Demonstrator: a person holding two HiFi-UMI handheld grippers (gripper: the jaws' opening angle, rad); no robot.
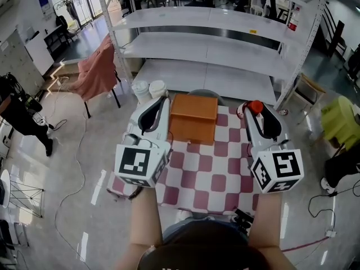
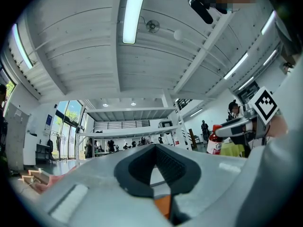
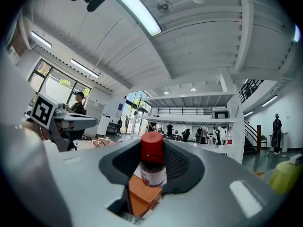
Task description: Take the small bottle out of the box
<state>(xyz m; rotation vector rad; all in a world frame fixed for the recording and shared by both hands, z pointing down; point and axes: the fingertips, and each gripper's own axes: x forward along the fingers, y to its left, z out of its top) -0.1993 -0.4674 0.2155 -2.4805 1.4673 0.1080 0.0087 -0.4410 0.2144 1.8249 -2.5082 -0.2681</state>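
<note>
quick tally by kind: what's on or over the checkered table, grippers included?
box: 1
small bottle, held in the right gripper: 1
white cups: 2
grippers, counting the empty left gripper: 2
Total: 6

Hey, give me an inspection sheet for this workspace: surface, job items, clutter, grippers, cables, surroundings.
Surface: table under a red-and-white checked cloth.
Job's things: orange box at the cloth's far edge; small bottle, red cap, held outside it.
Clutter: two white lidded cups beyond the box's left corner.
Grippers: left gripper tips together, empty; right gripper shut on the small bottle.
Cables: loose cable on the floor.
Surroundings: white shelving, pink cloth over a chair, a person standing at left.
</note>
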